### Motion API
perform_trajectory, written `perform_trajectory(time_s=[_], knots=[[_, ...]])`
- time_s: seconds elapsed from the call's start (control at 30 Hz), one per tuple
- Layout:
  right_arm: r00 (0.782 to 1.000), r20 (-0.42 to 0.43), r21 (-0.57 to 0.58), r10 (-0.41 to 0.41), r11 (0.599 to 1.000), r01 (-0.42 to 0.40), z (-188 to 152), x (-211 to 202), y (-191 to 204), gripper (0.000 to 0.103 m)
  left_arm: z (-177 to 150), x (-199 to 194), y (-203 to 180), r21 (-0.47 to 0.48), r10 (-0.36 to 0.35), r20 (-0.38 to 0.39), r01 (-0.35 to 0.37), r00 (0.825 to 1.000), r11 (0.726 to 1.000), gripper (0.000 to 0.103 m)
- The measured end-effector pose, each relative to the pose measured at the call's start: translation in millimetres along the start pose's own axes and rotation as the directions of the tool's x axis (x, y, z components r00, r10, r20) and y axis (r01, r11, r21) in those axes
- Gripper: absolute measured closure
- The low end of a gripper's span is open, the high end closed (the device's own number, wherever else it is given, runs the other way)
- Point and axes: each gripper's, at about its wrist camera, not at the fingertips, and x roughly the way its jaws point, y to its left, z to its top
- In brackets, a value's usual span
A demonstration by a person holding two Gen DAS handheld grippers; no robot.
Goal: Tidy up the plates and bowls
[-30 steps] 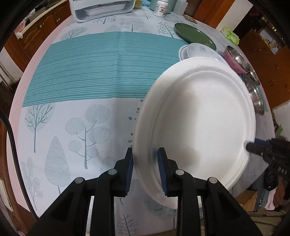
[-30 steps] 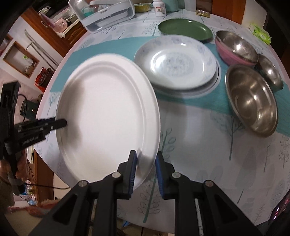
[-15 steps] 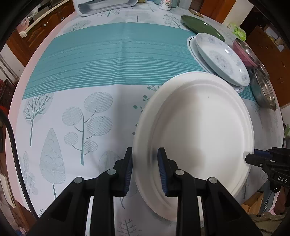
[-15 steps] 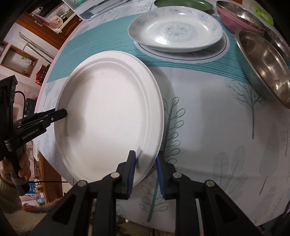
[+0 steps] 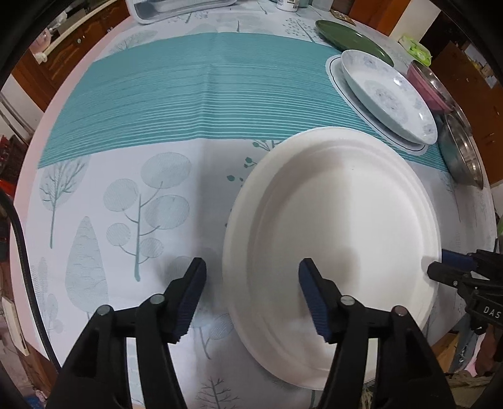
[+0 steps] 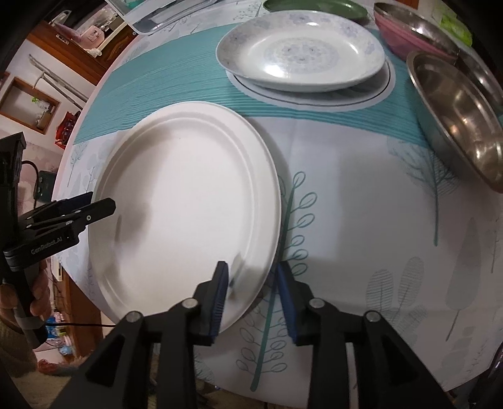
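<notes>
A large white oval plate (image 5: 333, 220) (image 6: 185, 207) lies flat on the tree-print tablecloth, close to the table's near edge. My left gripper (image 5: 253, 277) (image 6: 97, 203) straddles the plate's left rim. Its jaws are opening and stand wide, both pads off the plate. My right gripper (image 6: 251, 278) (image 5: 452, 269) straddles the opposite rim. Its jaws are opening too, with a gap on each side of the rim. Neither gripper grips the plate.
Behind the white plate a floral plate (image 5: 389, 97) (image 6: 301, 53) rests on a flat dark-lined plate (image 6: 314, 97). A green plate (image 5: 352, 37), a pink bowl (image 6: 415, 34) and a steel bowl (image 5: 462, 151) (image 6: 462, 119) stand at the right. A white tray (image 5: 182, 6) sits at the back.
The white plate came down from a tilted hold in the air onto the tablecloth. Both grippers, shut on its rim before, have opened off it, the left one wider.
</notes>
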Motion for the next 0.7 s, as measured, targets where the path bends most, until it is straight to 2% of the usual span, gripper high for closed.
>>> perform_trajectory(time_s=[0.2, 0.43, 0.6, 0.7], knots=[[1.000, 0.021, 0.012, 0.006, 1.000, -0.006, -1, -11, -7, 0.063, 4, -10, -2, -0.025, 0.007, 0.021, -0.007, 1.000, 1.000, 0.038], [0.998, 0.063, 0.009, -0.002, 1.000, 0.001, -1, -31, -12, 0.063, 11, -38, -11, -0.053, 0.044, 0.104, -0.039, 0.994, 0.998, 0.038], [0.995, 0.097, 0.002, -0.005, 1.000, 0.005, 1, -46, -15, 0.063, 21, -64, -30, -0.018, 0.019, 0.158, -0.016, 0.987, 1.000, 0.038], [0.993, 0.119, 0.007, -0.006, 1.000, 0.005, 5, -55, -15, 0.063, 29, -80, -39, 0.021, -0.020, 0.157, 0.017, 0.987, 1.000, 0.038]])
